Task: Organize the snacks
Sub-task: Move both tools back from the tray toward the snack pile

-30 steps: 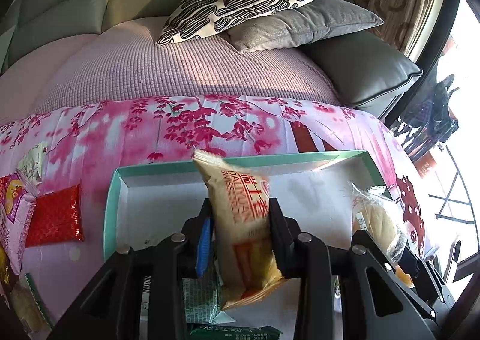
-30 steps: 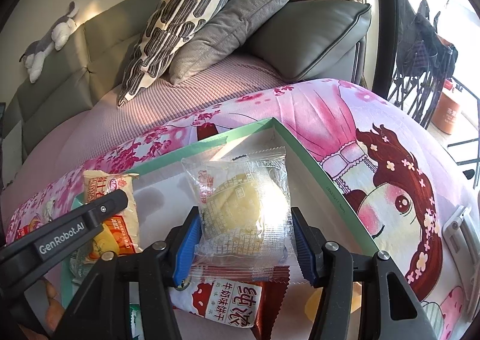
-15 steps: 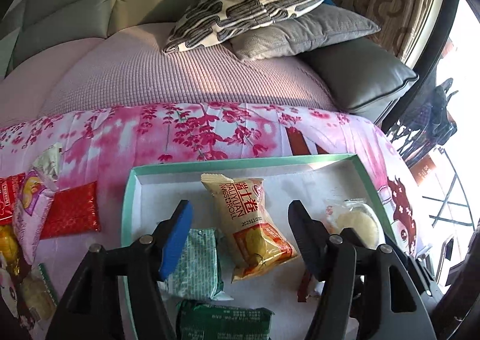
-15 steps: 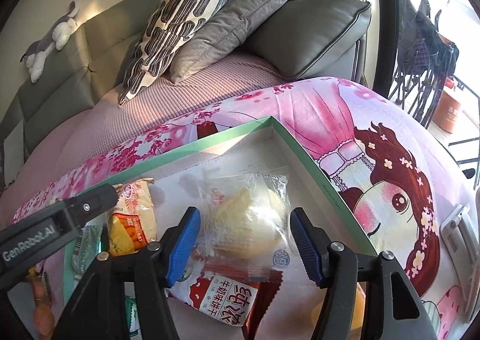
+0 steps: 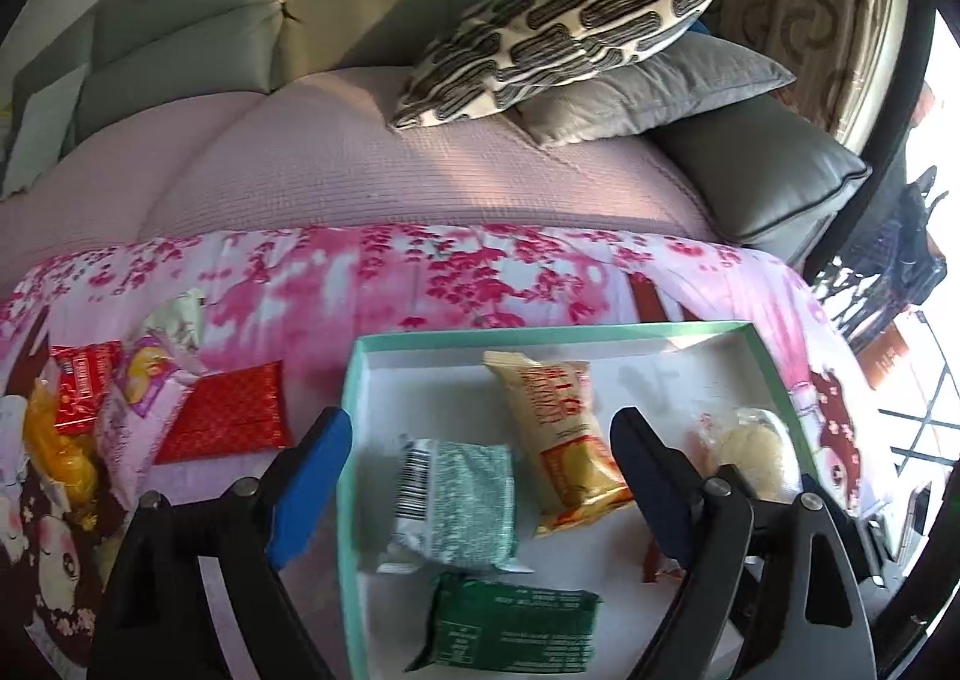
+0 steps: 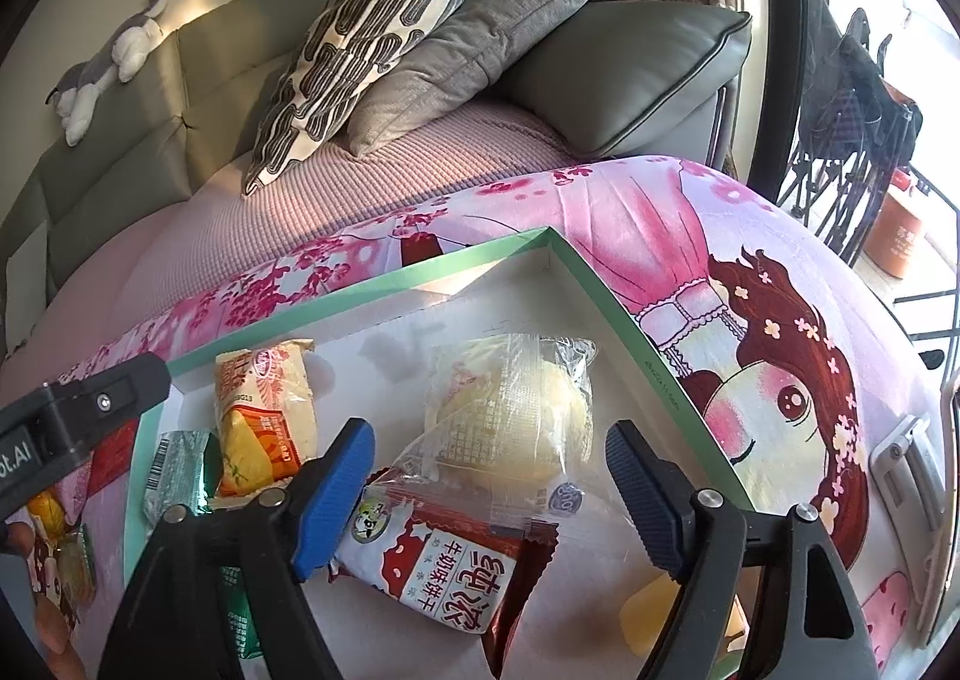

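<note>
Five packets already lie in the green-rimmed tray [image 5: 351,440] through my left gripper [image 5: 480,470], whose jaws are opening around nothing: the yellow bread pack [image 5: 561,434] lies flat, long axis running away from me and leaning left, while several loose snacks [image 5: 222,422] wait on the pink cloth [image 5: 420,278] left of the tray. Through my right gripper [image 6: 486,482], jaws likewise opening and pressing nothing, the clear-wrapped bun [image 6: 510,410] rests flat near the tray's right wall, partly over the red milk-biscuit pack [image 6: 444,566], its long axis running diagonally left to right.
</note>
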A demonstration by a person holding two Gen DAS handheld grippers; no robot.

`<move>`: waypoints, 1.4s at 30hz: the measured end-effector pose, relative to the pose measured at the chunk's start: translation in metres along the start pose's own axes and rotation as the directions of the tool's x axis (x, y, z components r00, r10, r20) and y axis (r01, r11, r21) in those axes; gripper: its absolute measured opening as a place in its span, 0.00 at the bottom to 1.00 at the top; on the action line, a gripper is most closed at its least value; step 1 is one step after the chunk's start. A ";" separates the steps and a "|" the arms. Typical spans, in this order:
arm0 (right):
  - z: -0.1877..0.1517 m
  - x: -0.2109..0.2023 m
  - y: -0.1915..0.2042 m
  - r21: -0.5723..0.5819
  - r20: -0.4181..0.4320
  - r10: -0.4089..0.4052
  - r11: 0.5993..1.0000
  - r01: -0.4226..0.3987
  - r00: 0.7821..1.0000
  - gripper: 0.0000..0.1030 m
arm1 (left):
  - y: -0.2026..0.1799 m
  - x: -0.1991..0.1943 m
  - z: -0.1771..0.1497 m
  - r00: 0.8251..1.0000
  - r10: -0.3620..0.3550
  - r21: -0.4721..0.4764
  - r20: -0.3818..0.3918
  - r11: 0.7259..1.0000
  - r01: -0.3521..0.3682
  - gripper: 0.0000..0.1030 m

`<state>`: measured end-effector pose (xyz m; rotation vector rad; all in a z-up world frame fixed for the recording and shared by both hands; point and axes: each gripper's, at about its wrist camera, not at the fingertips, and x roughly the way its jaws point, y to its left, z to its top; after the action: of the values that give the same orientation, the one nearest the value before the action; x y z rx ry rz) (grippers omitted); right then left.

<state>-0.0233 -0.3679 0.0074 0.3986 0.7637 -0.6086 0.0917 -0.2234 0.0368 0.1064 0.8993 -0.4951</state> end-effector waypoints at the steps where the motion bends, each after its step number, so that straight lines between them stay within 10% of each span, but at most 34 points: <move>1: 0.000 0.000 0.000 -0.001 0.001 -0.002 1.000 0.002 1.000 0.86 | 0.001 0.000 -0.001 1.000 0.011 -0.002 0.000 1.000 -0.011 0.87; 10: 0.000 -0.004 0.001 -0.004 0.014 -0.010 1.000 0.010 1.000 1.00 | 0.022 0.003 -0.009 0.997 0.079 -0.053 0.002 0.995 -0.079 0.87; 14: 0.001 -0.007 0.005 -0.020 0.027 -0.003 1.000 0.003 1.000 1.00 | 0.029 0.003 -0.011 0.995 0.098 -0.071 0.006 0.993 -0.097 1.00; 42: -0.028 -0.040 0.040 -0.099 -0.025 0.042 0.994 -0.044 0.999 1.00 | 0.094 -0.047 -0.059 0.981 0.165 -0.126 0.097 0.980 -0.153 1.00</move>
<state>-0.0342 -0.3079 0.0230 0.3297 0.8018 -0.5244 0.0679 -0.1056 0.0257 0.0431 0.8054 -0.2948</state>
